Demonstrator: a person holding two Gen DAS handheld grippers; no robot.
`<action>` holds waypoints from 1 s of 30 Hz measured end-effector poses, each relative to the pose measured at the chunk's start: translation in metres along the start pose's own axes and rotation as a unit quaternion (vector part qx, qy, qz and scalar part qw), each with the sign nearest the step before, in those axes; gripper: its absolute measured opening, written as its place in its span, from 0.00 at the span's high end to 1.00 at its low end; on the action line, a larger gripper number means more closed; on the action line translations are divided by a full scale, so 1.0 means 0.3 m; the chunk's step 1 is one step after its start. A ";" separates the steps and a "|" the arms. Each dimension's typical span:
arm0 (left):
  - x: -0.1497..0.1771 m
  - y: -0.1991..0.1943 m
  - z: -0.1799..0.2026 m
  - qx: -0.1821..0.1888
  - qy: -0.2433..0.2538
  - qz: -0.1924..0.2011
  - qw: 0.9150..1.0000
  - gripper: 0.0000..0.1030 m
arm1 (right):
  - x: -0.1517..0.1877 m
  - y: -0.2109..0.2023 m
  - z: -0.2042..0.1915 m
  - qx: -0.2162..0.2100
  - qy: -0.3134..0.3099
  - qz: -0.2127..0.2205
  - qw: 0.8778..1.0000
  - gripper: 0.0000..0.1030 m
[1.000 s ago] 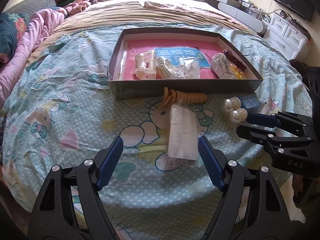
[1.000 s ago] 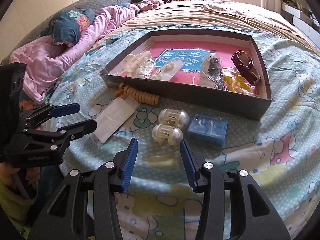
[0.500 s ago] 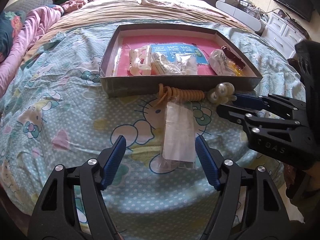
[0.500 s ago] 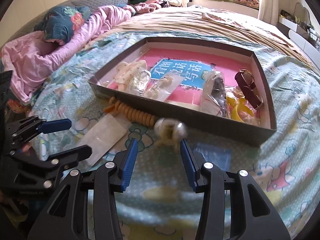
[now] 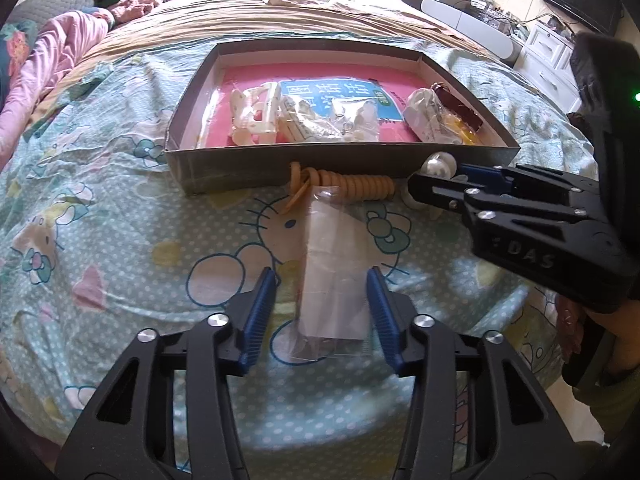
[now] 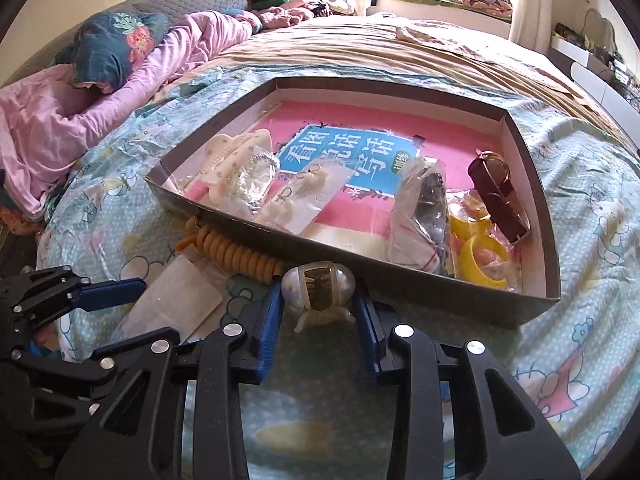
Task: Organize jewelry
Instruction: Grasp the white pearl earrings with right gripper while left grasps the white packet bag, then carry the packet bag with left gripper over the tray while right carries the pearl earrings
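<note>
The right gripper [image 6: 318,312], its jaws just closing, pinches the pearl hair clip [image 6: 319,289] raised at the tray [image 6: 448,280] wall's 6 o'clock for loading, while the left gripper [image 5: 322,298], jaws narrowing yet clear, straddles the clear pouch [image 5: 336,264] on the bed [image 5: 100,200].

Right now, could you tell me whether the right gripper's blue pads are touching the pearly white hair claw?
Touching: the right wrist view shows both pads of the right gripper pressing the hair claw.

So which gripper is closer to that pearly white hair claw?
Right. The right gripper is shut on the pearly white hair claw; the left gripper straddles the clear plastic bag nearby.
</note>
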State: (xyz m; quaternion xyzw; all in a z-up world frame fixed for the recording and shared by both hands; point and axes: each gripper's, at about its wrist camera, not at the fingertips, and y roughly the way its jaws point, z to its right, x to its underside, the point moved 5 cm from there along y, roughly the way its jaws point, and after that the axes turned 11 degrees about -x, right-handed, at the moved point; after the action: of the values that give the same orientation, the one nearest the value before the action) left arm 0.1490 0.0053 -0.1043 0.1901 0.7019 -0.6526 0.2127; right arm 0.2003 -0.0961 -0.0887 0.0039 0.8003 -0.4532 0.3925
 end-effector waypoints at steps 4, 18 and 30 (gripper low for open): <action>-0.001 -0.005 0.011 -0.003 0.009 0.004 1.000 0.75 | -0.009 -0.038 -0.009 -0.012 0.000 0.012 1.000 0.68; -0.080 -0.166 -0.091 -0.002 -0.040 0.073 0.997 0.82 | -0.023 -0.213 -0.025 -0.047 0.005 0.054 0.997 0.68; -0.131 -0.216 -0.206 -0.020 -0.083 0.098 0.992 0.82 | -0.059 -0.288 0.029 -0.029 0.016 0.090 0.995 0.68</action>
State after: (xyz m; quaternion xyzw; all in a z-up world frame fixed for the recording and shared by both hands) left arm 0.1435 0.0625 -0.0252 0.1991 0.6731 -0.6276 0.3369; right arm 0.1867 -0.1470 -0.0175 0.0712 0.8157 -0.3925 0.4190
